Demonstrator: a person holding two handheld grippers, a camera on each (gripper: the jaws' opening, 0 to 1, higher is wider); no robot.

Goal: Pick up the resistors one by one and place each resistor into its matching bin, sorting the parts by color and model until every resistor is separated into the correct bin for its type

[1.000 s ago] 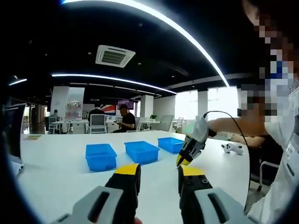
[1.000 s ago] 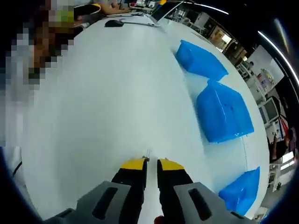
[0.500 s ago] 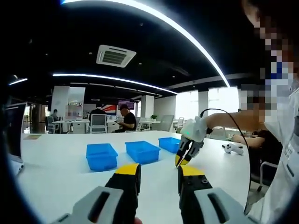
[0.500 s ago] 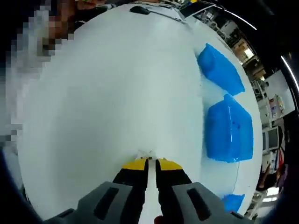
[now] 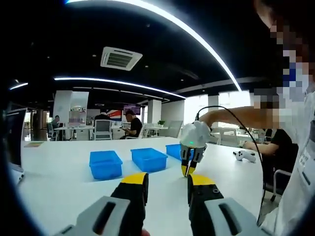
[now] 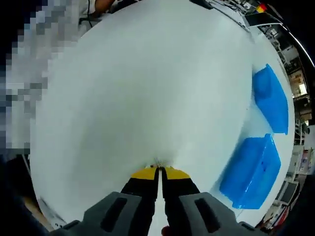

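Note:
Three blue bins stand in a row on the white table: left bin [image 5: 106, 164], middle bin [image 5: 149, 159], right bin [image 5: 175, 151]. My left gripper [image 5: 167, 183] hovers over the near table, open, with nothing between its yellow-tipped fingers. My right gripper [image 5: 186, 170] hangs in front of the right bin, tips pointing down at the table. In the right gripper view its jaws [image 6: 160, 171] are pressed together on a tiny resistor [image 6: 157, 162], whose thin lead just pokes out at the tips. Two bins [image 6: 251, 172] [image 6: 271, 98] lie to the right there.
A white game controller [image 5: 244, 156] lies on the table at the right, and a laptop [image 5: 12, 142] stands at the left edge. A person's arm and a black cable reach in from the right. Seated people and desks fill the background.
The right gripper's jaws have closed from a narrow gap to touching on the resistor. It has swung left toward the bins and now points straight down. The left gripper stays put.

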